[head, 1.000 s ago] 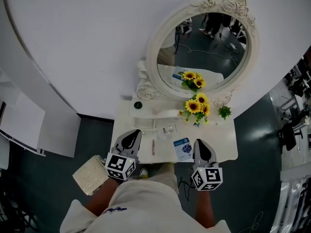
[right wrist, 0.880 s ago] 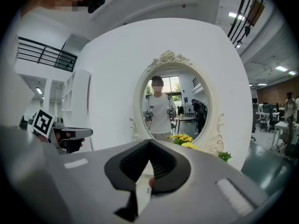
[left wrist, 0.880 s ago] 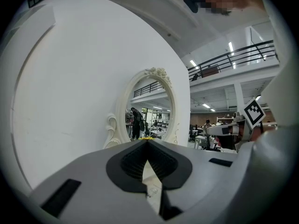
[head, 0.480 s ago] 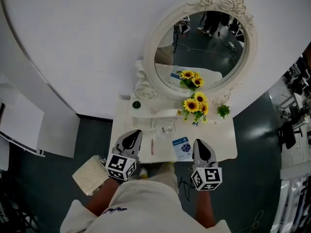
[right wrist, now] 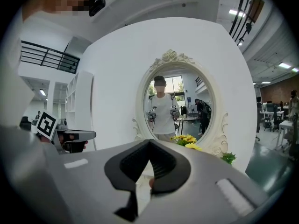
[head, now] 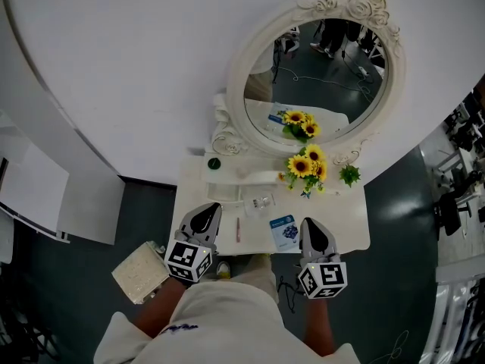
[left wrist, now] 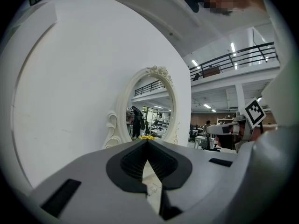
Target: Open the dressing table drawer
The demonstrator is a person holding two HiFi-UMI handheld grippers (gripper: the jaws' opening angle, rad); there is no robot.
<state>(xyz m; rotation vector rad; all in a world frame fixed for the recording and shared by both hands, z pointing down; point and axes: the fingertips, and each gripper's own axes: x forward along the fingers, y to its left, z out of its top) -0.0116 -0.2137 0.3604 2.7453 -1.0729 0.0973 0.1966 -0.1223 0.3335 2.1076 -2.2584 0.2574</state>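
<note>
Room: we face a curved white wall (head: 129,74) above a dark floor (head: 144,211). A white dressing table (head: 345,222) stands against it, under an ornate oval mirror (head: 314,74).
Table top: sunflowers (head: 307,165) stand near the mirror. A blue card (head: 285,230) and a thin pen (head: 238,228) lie nearer us.
Left gripper (head: 206,211): its jaws are pressed together on nothing. It is held almost level over the table's front left edge.
Right gripper (head: 311,226): its jaws are also closed and empty, over the front right edge.
Drawer: it belongs under the table top's front edge, below and between the two grippers. No view shows its face.
Step in hand: we judge both grippers are poised at the table's front, with neither at the drawer.
Next move: if the drawer is shut, one gripper must drop below the edge, part its jaws, close on the handle and pull straight towards us.
Hidden: the table top and our own torso cover the drawer front and its handle, so we cannot tell whether the drawer is in or out. Both gripper views look over the table at the mirror.
</note>
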